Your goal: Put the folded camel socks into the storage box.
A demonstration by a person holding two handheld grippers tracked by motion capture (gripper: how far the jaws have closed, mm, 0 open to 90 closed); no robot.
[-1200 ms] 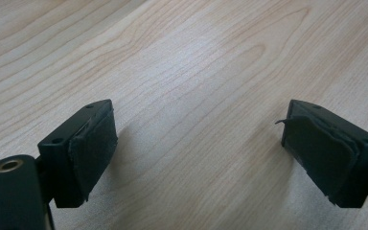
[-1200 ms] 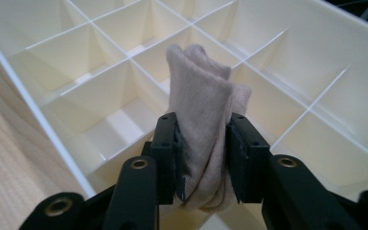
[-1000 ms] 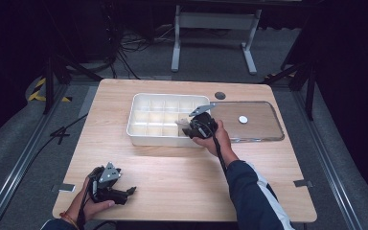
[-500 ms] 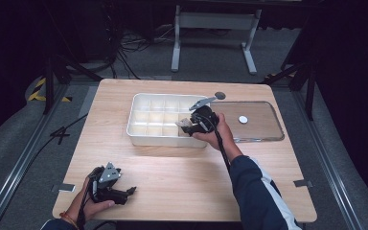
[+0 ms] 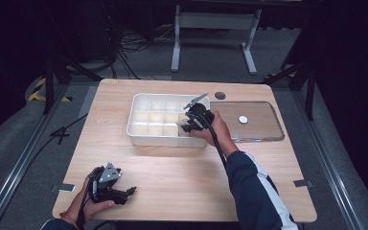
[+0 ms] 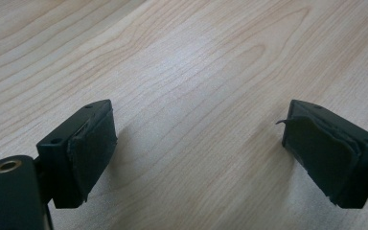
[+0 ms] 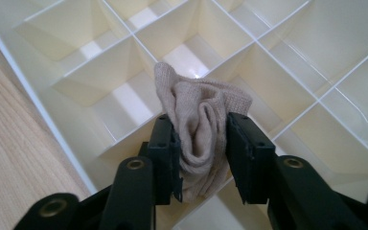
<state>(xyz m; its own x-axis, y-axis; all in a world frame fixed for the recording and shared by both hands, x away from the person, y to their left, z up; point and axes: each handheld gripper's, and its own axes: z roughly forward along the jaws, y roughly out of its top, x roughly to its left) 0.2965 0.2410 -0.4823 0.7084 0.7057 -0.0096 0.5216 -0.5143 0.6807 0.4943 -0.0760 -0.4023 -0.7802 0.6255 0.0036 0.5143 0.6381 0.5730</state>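
Beige knitted cloth [image 7: 199, 129], bunched, is clamped between the jaws of the right hand-held gripper [image 7: 200, 143], held over the white divided tray [image 5: 139, 132] at its near right compartments; whether the cloth touches a divider cannot be told. In the high view the right hand-held gripper [image 5: 188, 124] sits over the tray's right end, the right hand [image 5: 218, 134] behind it. Tray stands on the wooden surface [image 5: 172, 167], with a clear lid [image 5: 263, 127] lying just beside it to the right. Left hand-held gripper [image 6: 199, 143] is near the front left corner of the surface, jaws wide apart, nothing between them, bare wood under them
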